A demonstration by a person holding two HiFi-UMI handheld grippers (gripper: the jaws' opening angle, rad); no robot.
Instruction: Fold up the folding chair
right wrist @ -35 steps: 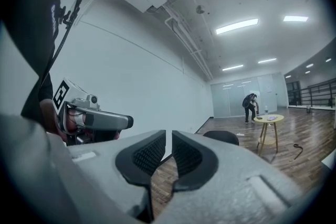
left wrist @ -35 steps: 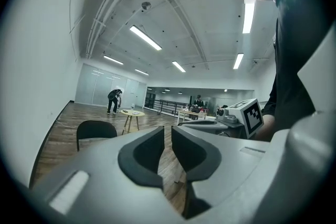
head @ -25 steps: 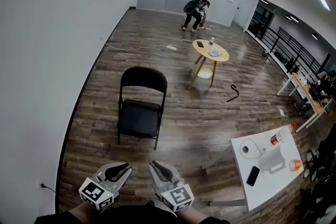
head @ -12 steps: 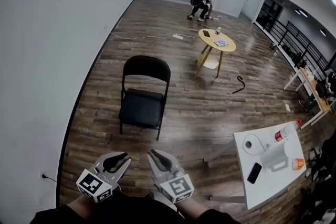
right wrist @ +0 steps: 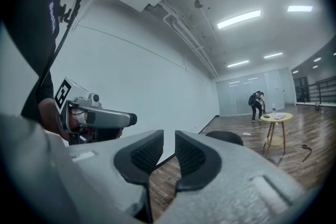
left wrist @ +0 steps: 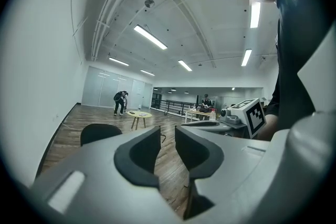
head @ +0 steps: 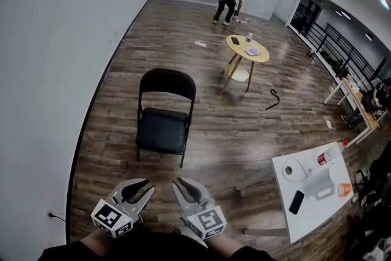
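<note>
I am looking down on a wide wooden floor (head: pixel 116 101) with a plain white wall (head: pixel 49 58) along its left side. The black folding chair (head: pixel 164 125) stands unfolded in the middle of the floor, seat down and backrest on its far side, well beyond both grippers. To the near right is a white table (head: pixel 317 218), and far right of the chair stands a round yellow table (head: pixel 241 54). A person (head: pixel 227 0) bends over at the far end of the room.

Both grippers sit close together at the near edge, pointing toward the chair and touching nothing. The left gripper (left wrist: pixel 167 131) has just been opening its jaws; they stand a little apart with only floor showing between them. The right gripper (right wrist: pixel 169 135) shows a narrow gap between its ribbed pads (right wrist: pixel 144 153), also empty.

On the white table lie a paper roll (head: pixel 293 172) and a dark phone (head: pixel 295 202).
</note>
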